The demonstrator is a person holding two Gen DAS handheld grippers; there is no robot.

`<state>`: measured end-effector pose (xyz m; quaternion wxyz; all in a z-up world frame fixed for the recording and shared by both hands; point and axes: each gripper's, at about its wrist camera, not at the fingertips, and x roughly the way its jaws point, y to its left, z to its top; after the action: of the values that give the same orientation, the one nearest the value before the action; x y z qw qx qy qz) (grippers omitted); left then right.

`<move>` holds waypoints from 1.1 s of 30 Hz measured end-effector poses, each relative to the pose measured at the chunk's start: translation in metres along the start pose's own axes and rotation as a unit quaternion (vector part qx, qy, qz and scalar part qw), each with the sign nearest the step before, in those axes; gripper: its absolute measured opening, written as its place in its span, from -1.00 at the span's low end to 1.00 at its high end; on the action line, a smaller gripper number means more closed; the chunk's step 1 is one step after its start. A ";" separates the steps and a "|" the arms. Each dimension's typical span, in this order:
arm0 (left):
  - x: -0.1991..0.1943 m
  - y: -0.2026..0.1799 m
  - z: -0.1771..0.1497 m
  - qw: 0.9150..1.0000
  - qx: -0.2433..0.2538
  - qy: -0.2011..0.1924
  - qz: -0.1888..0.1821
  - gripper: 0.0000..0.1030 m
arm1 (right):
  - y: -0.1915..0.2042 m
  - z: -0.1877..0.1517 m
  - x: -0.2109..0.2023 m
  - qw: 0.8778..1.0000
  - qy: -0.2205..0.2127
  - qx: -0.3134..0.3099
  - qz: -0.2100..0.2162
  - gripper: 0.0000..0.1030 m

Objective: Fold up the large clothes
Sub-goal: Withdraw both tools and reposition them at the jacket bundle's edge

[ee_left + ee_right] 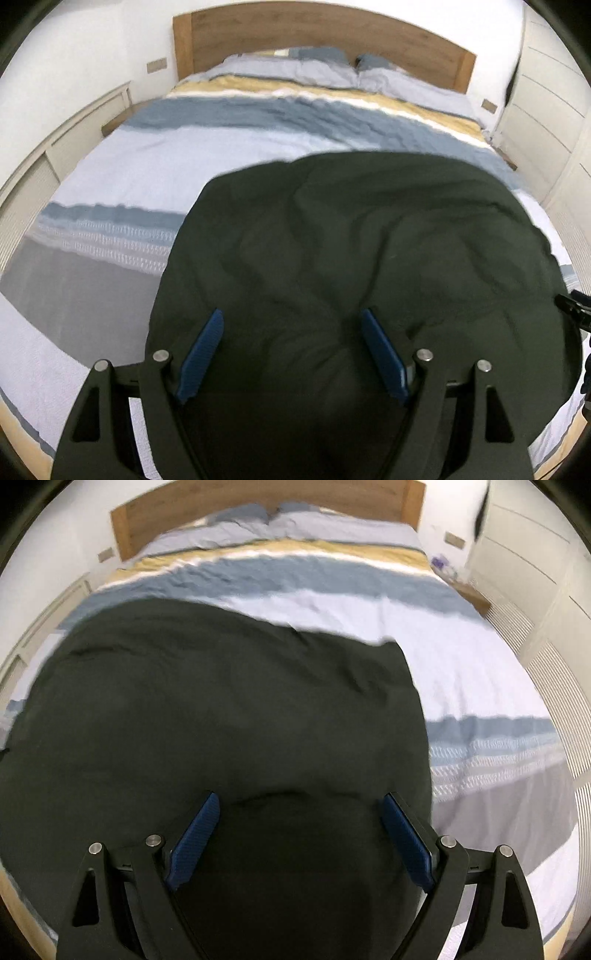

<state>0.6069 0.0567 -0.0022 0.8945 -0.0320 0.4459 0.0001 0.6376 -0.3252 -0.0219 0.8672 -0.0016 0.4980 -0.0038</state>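
Dark garment [351, 251] lies spread on the bed [122, 162], foot-end half, wrinkled, covering most of the near area in both views. In the right wrist view the garment [221, 709] fills left and centre; its right edge runs down just inside the right finger.

Left gripper [291, 354]: spread wide, blue pads [201, 358] well apart, nothing pinched. It sits over the garment's near part; contact with the cloth can't be judged. Left pad lines up near the garment's left edge.

Right gripper [299, 838]: also spread wide, pads [194, 840] apart, holding nothing. Over the garment's near part, contact likewise unclear. A bit of black gripper hardware [574, 306] shows at the right rim of the left view, beside the garment edge.

Around: nothing lies on the garment. Two pillows [325, 68] at the head, against a wooden headboard [314, 33]. Duvet [480, 686] striped: pale lilac, slate blue, mustard band near the pillows, grey and patterned bands near the foot.

Room: white walls, wall plates [157, 65] either side of the headboard. Cream panelling [44, 162] along the bed's left side, white wardrobe doors [524, 546] on the right. Wooden nightstand [471, 594] right of the bed with small purple items [441, 562], too blurred to identify. Slatted white panels [554, 686] along the right wall. Both frames slightly blurred.
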 end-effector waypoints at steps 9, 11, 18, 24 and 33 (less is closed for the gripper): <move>0.003 -0.042 0.012 0.999 0.032 -0.014 -0.020 0.50 | 0.096 0.026 -0.024 0.993 -0.053 -0.052 0.093 0.72; 0.009 -0.044 0.009 0.999 0.035 -0.010 -0.017 0.50 | 0.110 0.027 -0.018 0.992 -0.050 -0.056 0.104 0.72; 0.017 -0.045 0.004 0.999 0.031 -0.002 -0.012 0.50 | 0.126 0.022 -0.002 0.991 -0.039 -0.068 0.109 0.72; 0.013 -0.052 0.008 0.999 0.034 -0.012 -0.014 0.50 | 0.123 0.034 -0.004 0.990 -0.043 -0.063 0.116 0.72; 0.011 -0.065 0.018 0.998 0.048 -0.025 -0.019 0.50 | 0.130 0.038 -0.010 0.987 -0.058 -0.073 0.127 0.72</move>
<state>0.6296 -0.0075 0.0038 0.9057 0.0030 0.4223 -0.0374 0.6662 -0.1952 0.0052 0.8855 -0.0018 0.4421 0.1431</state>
